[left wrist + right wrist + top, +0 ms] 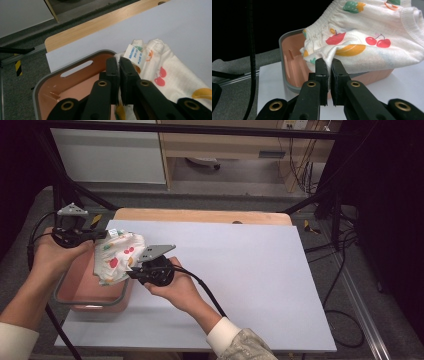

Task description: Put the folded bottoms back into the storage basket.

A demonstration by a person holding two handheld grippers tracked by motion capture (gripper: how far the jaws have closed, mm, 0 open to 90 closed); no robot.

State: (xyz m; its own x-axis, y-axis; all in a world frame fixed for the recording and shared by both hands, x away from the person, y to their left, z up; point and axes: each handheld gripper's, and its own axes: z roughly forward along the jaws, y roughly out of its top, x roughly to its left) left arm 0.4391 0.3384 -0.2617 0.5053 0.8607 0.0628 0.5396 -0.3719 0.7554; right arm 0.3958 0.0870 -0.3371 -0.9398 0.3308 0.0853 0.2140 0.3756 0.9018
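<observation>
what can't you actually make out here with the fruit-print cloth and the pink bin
- Floor of the pink bin: in the high view the fruit-print cloth and left hand cover much of it.
- Print on the blue tag: too small to read in the left gripper view.
- Garment type: bunched between left gripper and right gripper, so its full shape is hidden.

garment [119, 256]: white cloth, printed with cherries, other fruit; elastic gathered edge; blue-and-white label [135, 55]
state: bunched, lifted, held at two edges
place: over the pink basin [90, 295], at the table's left edge
</observation>
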